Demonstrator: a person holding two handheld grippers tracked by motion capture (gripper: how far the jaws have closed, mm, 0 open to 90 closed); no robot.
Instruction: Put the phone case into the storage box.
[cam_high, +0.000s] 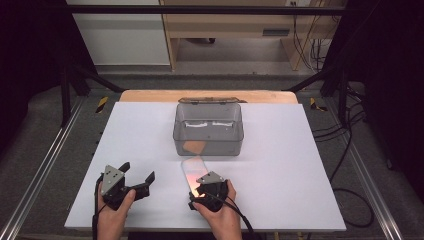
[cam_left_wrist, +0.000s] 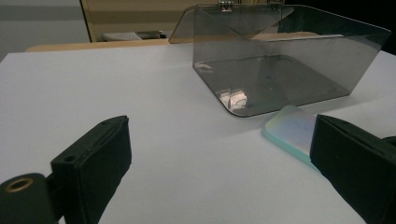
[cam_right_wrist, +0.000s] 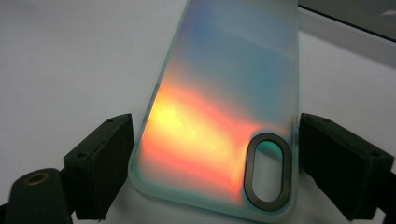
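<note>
Grabbing the phone case (cam_right_wrist: 219, 116) is the step now. It lies flat on the white tabletop (cam_high: 280, 165), just in front of the clear box (cam_high: 208, 129). The right tongs (cam_right_wrist: 215, 172) sit around its near end, touching both sides. Next comes a firm pinch, a lift, then the box, I think. The left tongs (cam_left_wrist: 219, 168) are spread wide, holding nothing

Grey floor (cam_high: 50, 165), wooden desk (cam_high: 235, 25) behind, black frame bars (cam_high: 200, 9) overhead.
</note>
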